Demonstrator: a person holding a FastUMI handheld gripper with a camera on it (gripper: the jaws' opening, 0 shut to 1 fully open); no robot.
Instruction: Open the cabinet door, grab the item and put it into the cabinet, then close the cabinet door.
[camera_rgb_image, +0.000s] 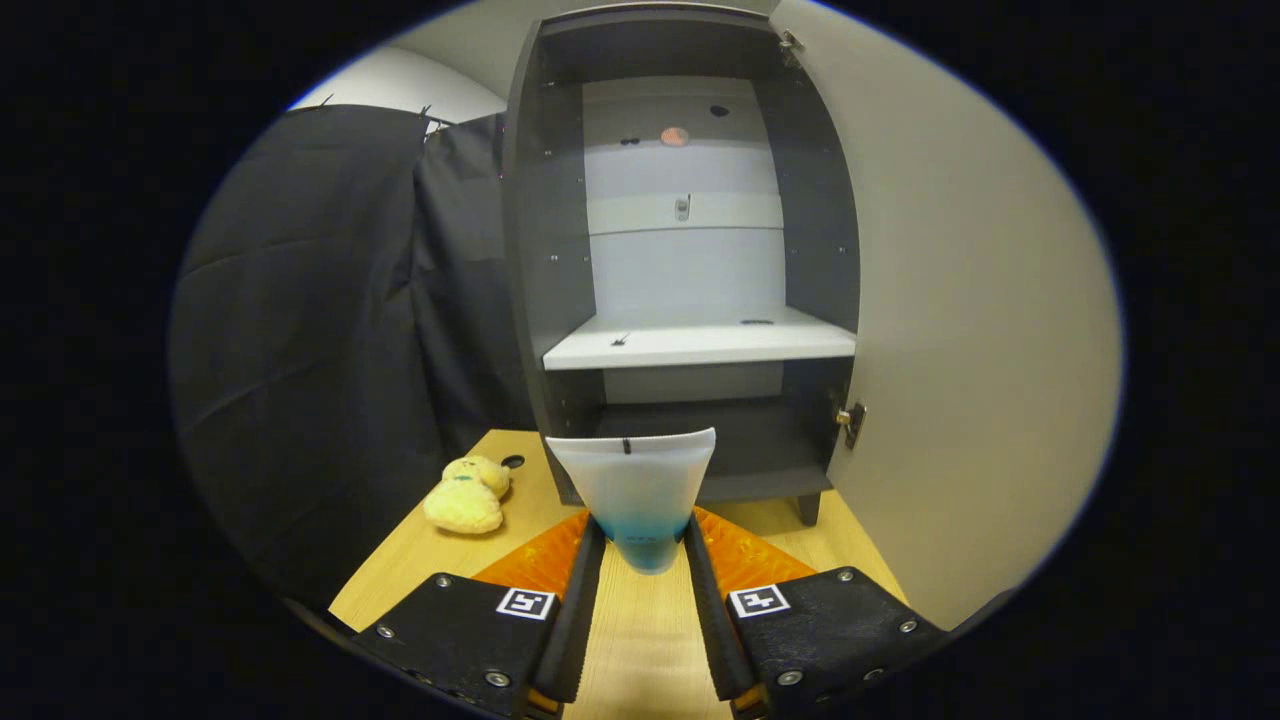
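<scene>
My gripper (645, 535) is shut on a white squeeze tube (636, 485) with a blue lower part, held upright with its flat crimped end up. Both fingers press on its blue end. Just beyond the tube stands the dark grey cabinet (530, 250), with its pale door (960, 300) swung wide open to the right. Inside, a white shelf (700, 345) is bare, and the compartment below it is dark. The tube's top edge sits level with the lower compartment's opening.
A yellow plush toy (467, 495) lies on the wooden table (420, 570), left of the cabinet's foot. Black cloth (330, 330) hangs along the left side. The door hinge (850, 420) sticks out at the cabinet's lower right edge.
</scene>
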